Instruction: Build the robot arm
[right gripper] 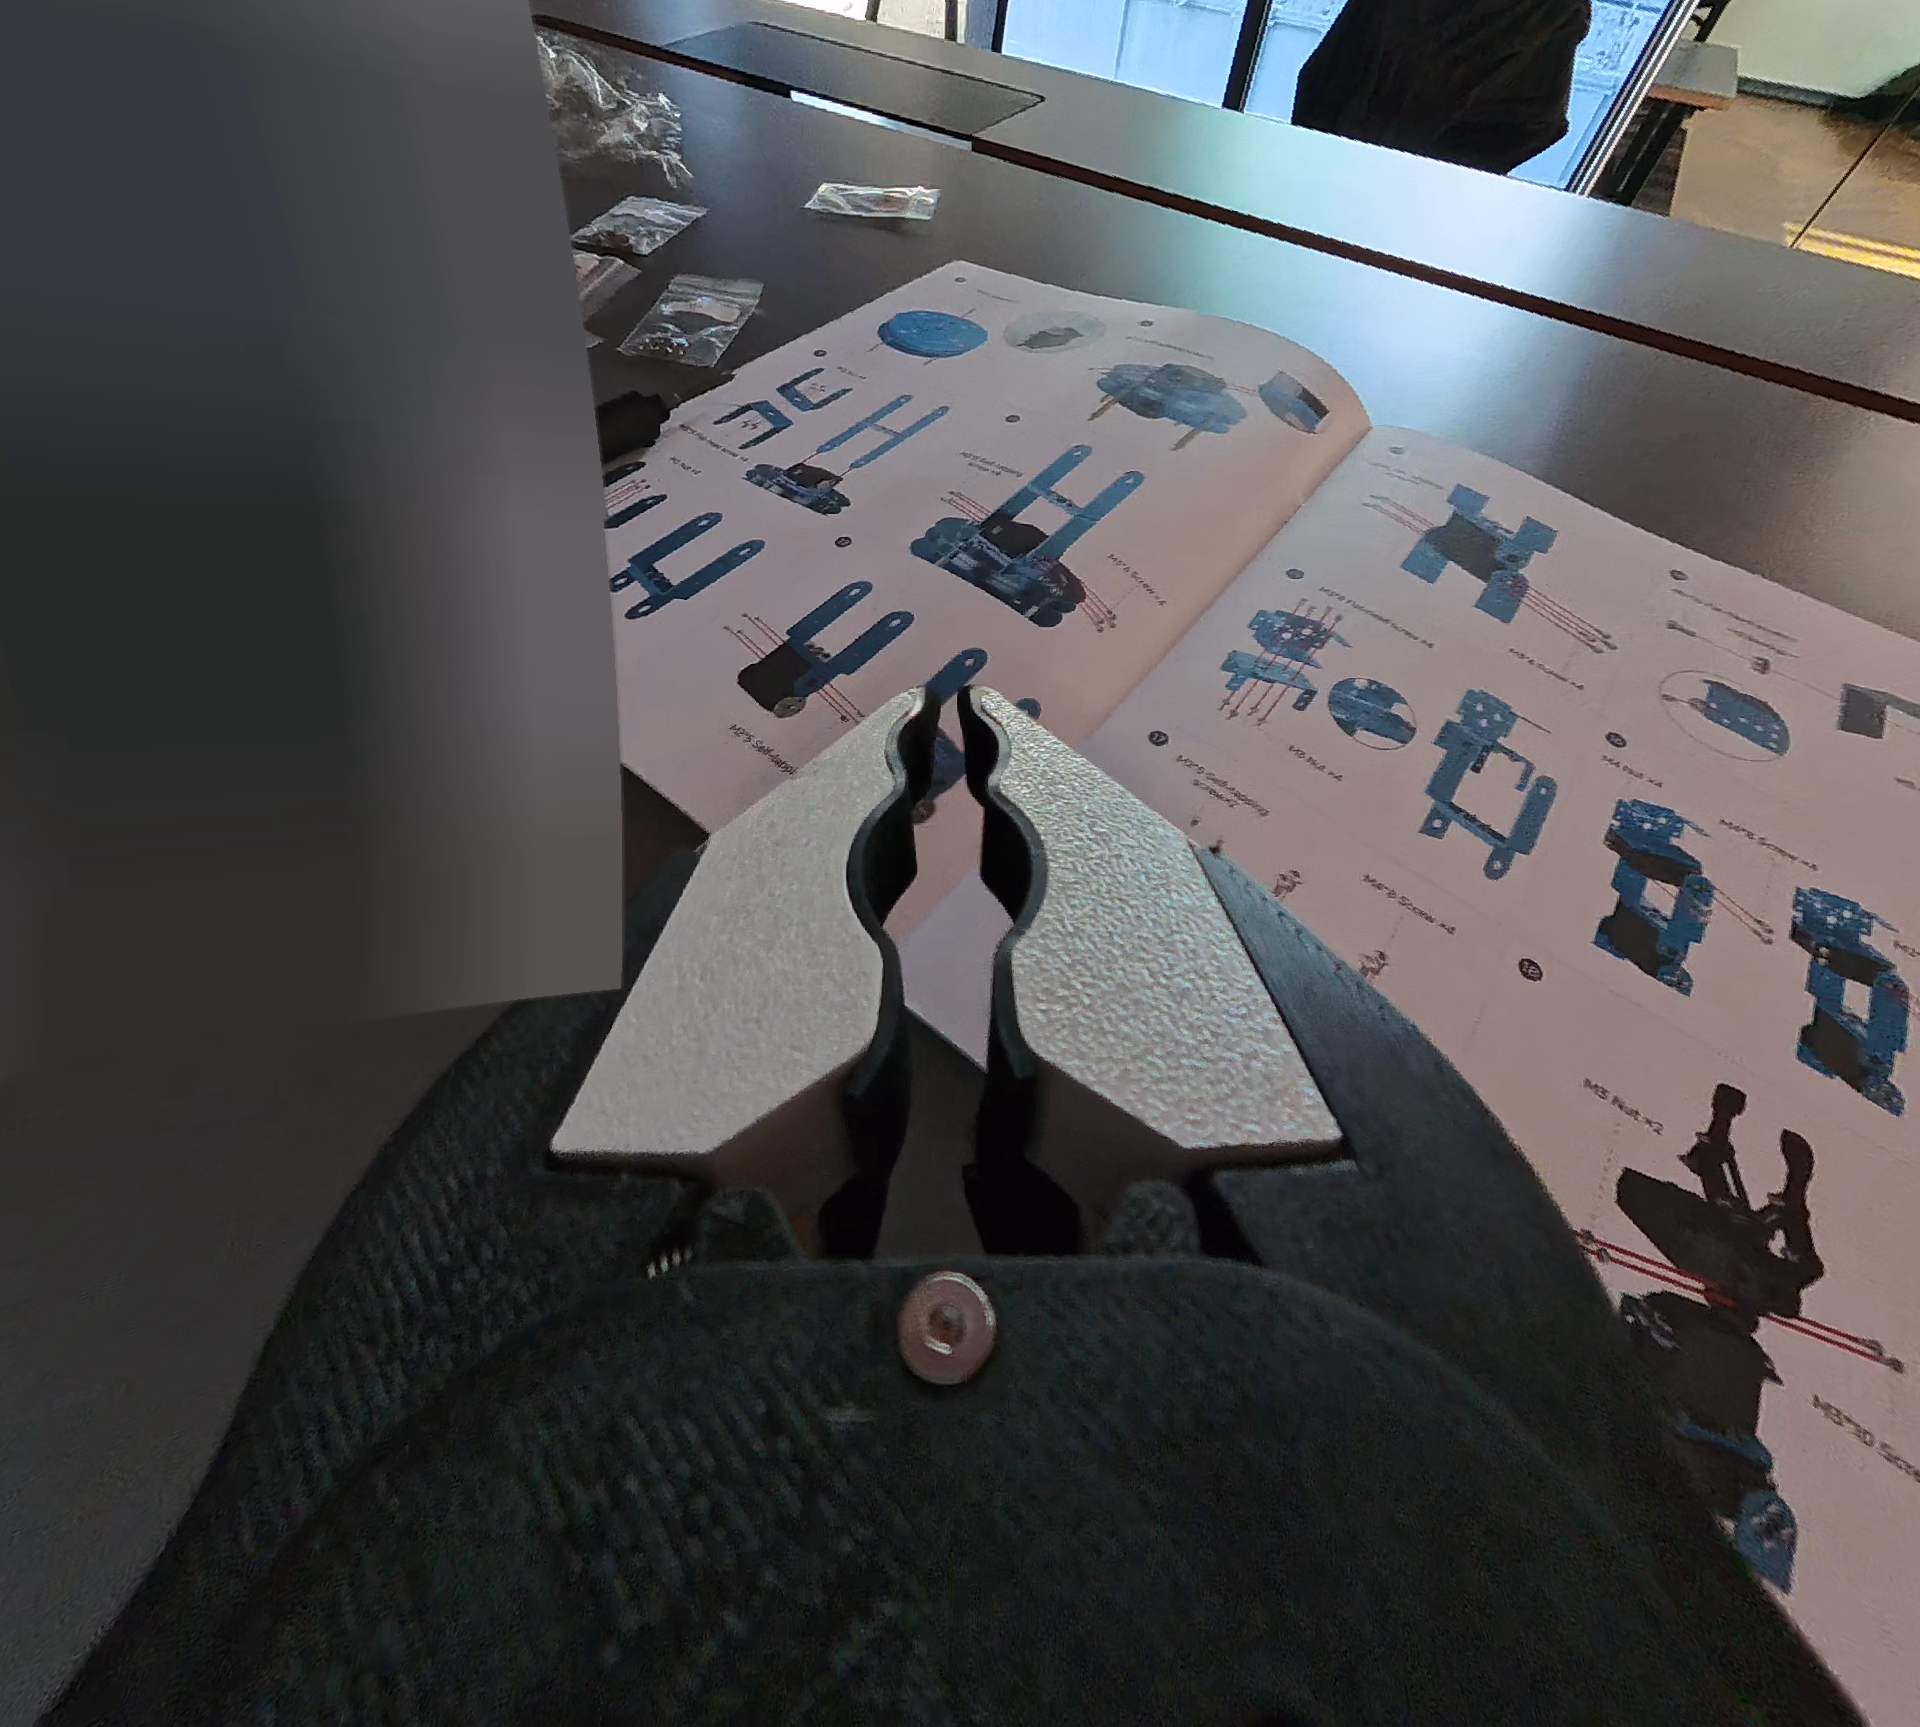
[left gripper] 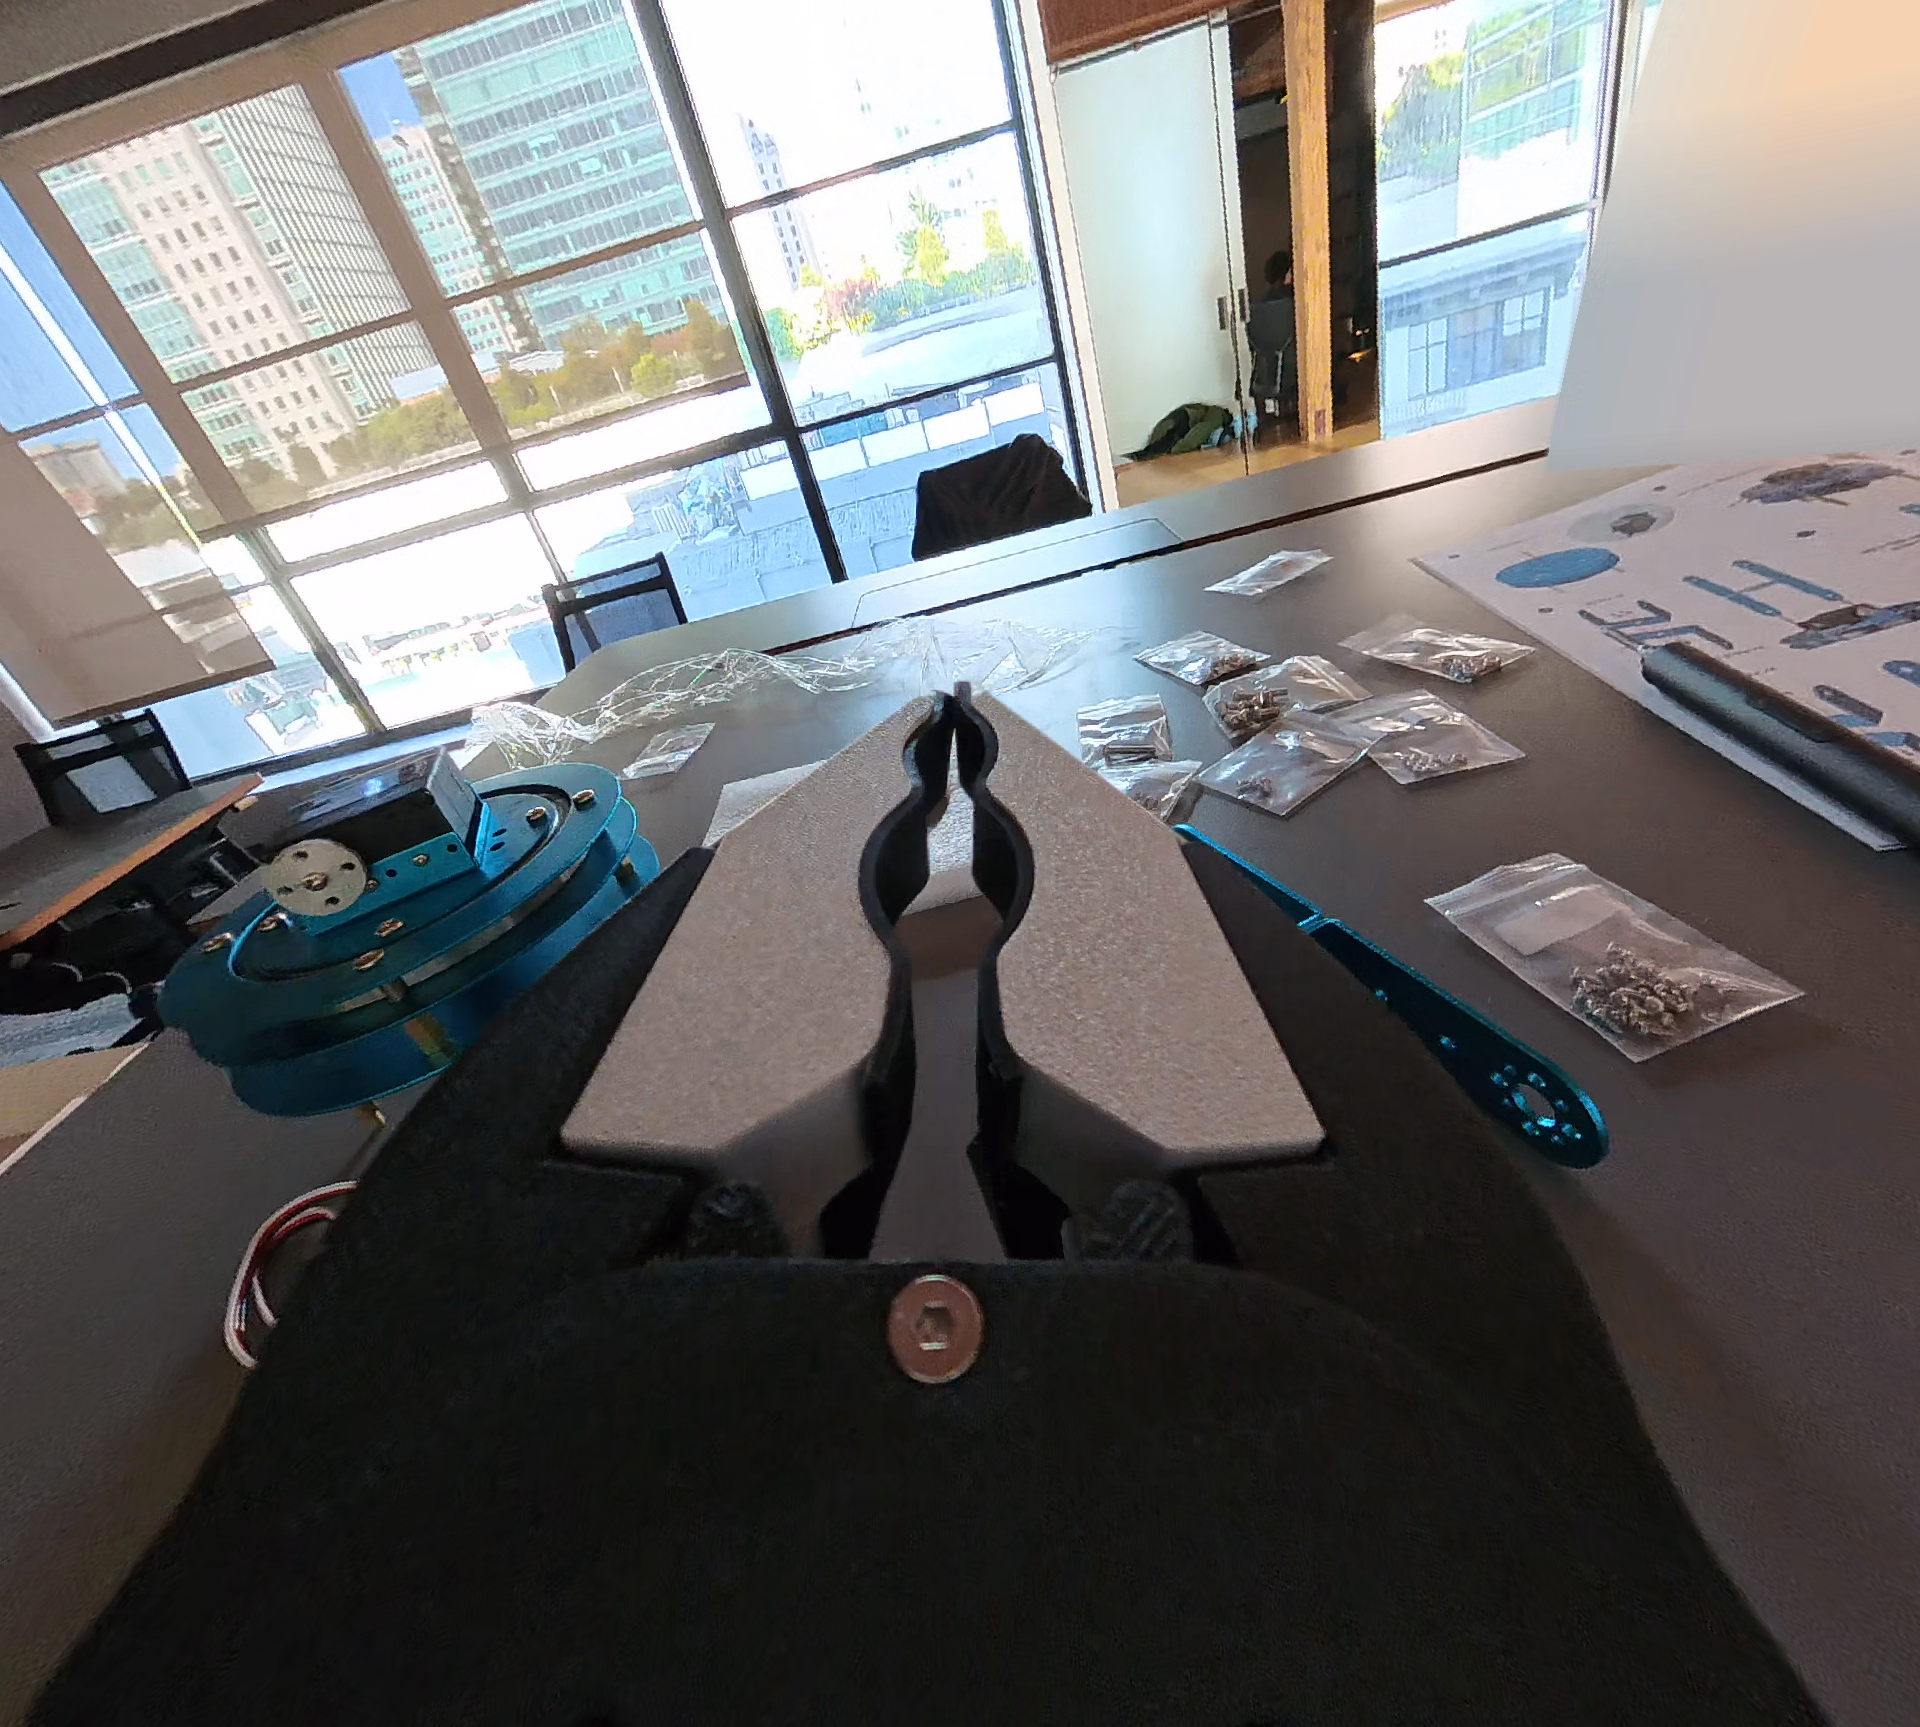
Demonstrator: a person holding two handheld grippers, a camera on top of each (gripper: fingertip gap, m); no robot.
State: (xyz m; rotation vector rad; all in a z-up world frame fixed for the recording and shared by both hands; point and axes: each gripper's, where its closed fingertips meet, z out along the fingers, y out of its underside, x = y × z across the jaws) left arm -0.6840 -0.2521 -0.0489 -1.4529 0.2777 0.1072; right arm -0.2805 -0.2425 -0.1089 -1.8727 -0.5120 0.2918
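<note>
Left gripper (left gripper: 958,698): fingers pressed together at the tips, nothing between them, held low over the dark table (left gripper: 1558,1210). Nearest on its left, a round blue metal base (left gripper: 395,971) with a motor block mounted on top and thin wires trailing off its near side. Just right of the fingers, a flat blue metal arm (left gripper: 1434,1002) lies on the table, not touched. Farther out, small clear bags of screws (left gripper: 1621,960), crumpled clear wrap (left gripper: 790,675) and a dark pen-like tool (left gripper: 1787,742) resting on a booklet edge.

Right gripper (right gripper: 945,698): tips almost meeting with a thin slit left, holding nothing, hovering above the open instruction booklet (right gripper: 1299,638); contact with the page cannot be told from this angle. More small bags (right gripper: 691,316) lie beyond the booklet's left page. Chairs (right gripper: 1444,56) stand at the far table edge by the windows.

Any grab at the blue arm would probably need the fingers spread first, since it lies flat.
</note>
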